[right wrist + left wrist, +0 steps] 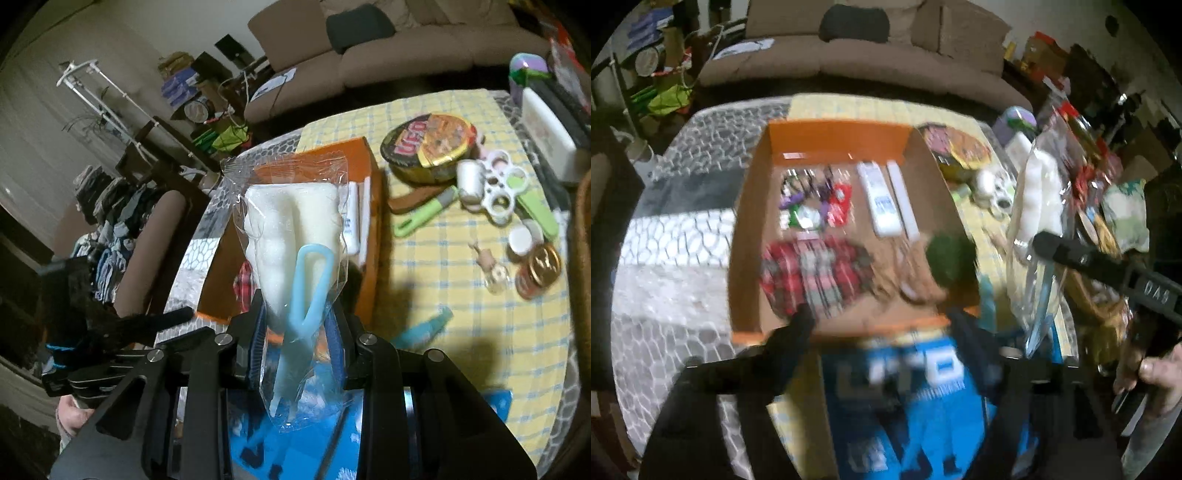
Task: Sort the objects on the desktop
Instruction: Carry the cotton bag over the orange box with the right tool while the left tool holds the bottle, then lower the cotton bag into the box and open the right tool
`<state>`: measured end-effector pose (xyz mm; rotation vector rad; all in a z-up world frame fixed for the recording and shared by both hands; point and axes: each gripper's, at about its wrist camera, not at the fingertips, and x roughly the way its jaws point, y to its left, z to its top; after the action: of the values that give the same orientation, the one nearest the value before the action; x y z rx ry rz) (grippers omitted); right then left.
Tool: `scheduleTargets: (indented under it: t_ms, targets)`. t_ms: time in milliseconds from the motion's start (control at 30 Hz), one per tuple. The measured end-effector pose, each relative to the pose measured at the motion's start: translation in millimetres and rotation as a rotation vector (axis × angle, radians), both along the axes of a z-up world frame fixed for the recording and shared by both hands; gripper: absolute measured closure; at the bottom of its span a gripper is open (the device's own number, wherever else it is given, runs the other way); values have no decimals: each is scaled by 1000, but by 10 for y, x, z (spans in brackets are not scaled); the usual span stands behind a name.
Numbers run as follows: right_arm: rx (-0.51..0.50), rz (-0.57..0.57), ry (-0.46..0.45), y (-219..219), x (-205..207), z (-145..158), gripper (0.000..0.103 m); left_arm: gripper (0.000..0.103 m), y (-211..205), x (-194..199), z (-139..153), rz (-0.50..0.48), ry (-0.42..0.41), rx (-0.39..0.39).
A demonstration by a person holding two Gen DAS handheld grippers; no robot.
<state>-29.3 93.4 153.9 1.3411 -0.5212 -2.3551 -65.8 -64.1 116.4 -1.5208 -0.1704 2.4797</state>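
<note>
Left view: the left gripper (pixel 882 321), jaws wide apart and empty, hangs over the near edge of the orange box (pixel 827 136). Right view: the right gripper (pixel 299 332) is clamped on a bagged sponge (pixel 291 221), which sticks up before the box.

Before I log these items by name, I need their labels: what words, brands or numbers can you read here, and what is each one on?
"UFO": on the lid of the round noodle cup on the yellow checked cloth.
"DA9", as best it reads: on the right gripper's black finger, seen from the left wrist.
Blue print on the white tube in the orange box: too blurred.
Large white letters on the blue packet: too blurred.
</note>
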Motion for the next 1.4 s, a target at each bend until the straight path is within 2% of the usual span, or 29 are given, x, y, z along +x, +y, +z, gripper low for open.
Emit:
scheduleTargets:
  t_ms: [133,333,500,633,667,733,767,800,867,933,967,1000,1100,1167,1400]
  targets:
    - [45,14,-14,-238,-497,-80,75,19,-79,-425,-106,33,1,-33]
    - [126,6,-67,-446,-1275,-463,75,19,-153,-887,-409,47,-8,1]
    - [158,-2,-102,-555,-1656,-845,75,20,-100,-1185,-657,54,-25,-22]
    - [161,-18,-125,-577,-1775,-1067,75,22,28,-1419,-837,35,-32,3]
    - [174,-25,-118,-571,-1791,-1081,75,25,75,-1437,-872,26,-35,-5]
    - [166,-37,-115,-555,-1835,-1089,75,41,233,-1484,-979,-18,-39,-43]
    - [159,-45,-116,-540,-1846,-1089,75,53,305,-1497,-1026,-39,-42,-63]
    - [149,-45,-118,-534,-1858,-1084,74,58,358,-1503,-1060,-52,-49,-76]
    - [185,-28,-116,-576,-1876,-1085,74,60,442,-1512,-1102,-63,-53,-81]
    - [199,-31,-112,-580,-1888,-1095,73,53,472,-1527,-1104,-44,-47,-92]
    - [205,-31,-111,-572,-1888,-1093,72,37,467,-1546,-1116,-23,-52,-100]
    - [223,-33,-108,-582,-1892,-1080,68,27,457,-1561,-1129,-16,-57,-94]
    - [266,-30,-87,-579,-1857,-1005,59,27,408,-1599,-1159,-3,-79,-79]
    - [281,-19,-63,-558,-1799,-901,58,27,374,-1593,-1157,7,-80,-106]
    - [293,-25,-3,-199,-1395,-484,52,27,244,-1486,-1045,49,-83,-110]
